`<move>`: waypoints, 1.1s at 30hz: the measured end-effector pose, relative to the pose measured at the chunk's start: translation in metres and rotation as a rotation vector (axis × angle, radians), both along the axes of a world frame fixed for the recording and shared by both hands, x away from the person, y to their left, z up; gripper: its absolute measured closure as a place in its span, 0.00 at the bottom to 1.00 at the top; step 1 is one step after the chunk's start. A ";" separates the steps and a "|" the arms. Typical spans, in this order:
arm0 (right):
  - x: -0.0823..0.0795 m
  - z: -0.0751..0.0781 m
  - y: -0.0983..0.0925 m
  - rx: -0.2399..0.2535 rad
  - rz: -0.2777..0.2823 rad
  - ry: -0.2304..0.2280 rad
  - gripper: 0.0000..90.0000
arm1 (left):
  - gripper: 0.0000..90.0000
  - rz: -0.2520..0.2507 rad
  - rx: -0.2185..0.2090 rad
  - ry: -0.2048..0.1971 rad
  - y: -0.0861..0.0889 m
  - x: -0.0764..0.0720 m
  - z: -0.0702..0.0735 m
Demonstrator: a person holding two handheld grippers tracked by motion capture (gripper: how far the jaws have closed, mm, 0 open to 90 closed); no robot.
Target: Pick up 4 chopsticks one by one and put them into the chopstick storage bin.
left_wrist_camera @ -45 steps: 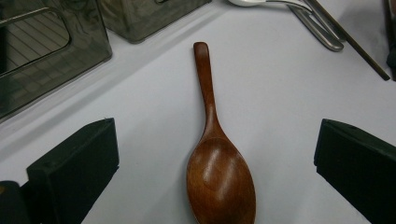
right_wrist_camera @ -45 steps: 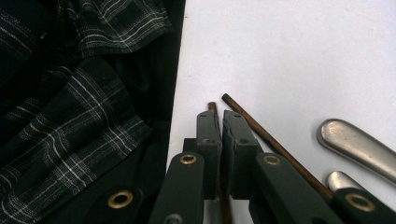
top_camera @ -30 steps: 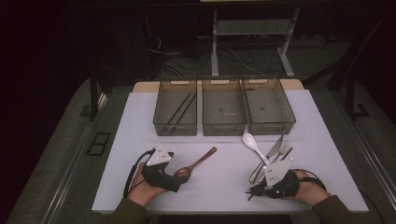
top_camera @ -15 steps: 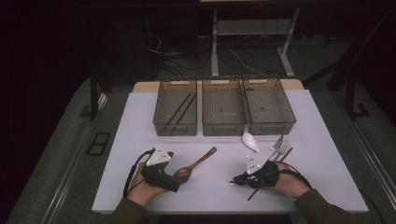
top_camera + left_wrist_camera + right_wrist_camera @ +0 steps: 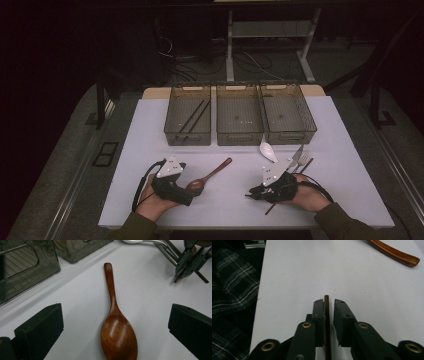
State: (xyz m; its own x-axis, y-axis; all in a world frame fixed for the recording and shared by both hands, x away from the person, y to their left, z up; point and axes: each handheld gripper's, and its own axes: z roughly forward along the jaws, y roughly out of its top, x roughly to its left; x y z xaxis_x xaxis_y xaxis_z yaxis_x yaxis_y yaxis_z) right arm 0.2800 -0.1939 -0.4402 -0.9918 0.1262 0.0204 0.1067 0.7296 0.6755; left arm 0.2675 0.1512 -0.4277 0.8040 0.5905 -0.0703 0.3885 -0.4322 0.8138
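Two grippers rest low on the white table point(image 5: 150, 130) in the high view: the left gripper point(image 5: 186, 192) at 7 o'clock, the right gripper point(image 5: 250, 194) at 5 o'clock, with three mesh bins point(image 5: 240, 120) at 12.

Left gripper view: jaws spread wide, empty, flanking the wooden spoon point(image 5: 117, 325), which lies flat, handle toward 12 o'clock.

Right gripper view: the jaws have just been opening; a chopstick point(image 5: 326, 315) stands between them, against the left pad, with a slit of daylight before the right one, so released.
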 end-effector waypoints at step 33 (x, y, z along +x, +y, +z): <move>-0.018 0.000 -0.099 -0.097 -0.115 0.057 0.87 | 0.00 0.000 0.000 0.013 0.004 0.002 -0.001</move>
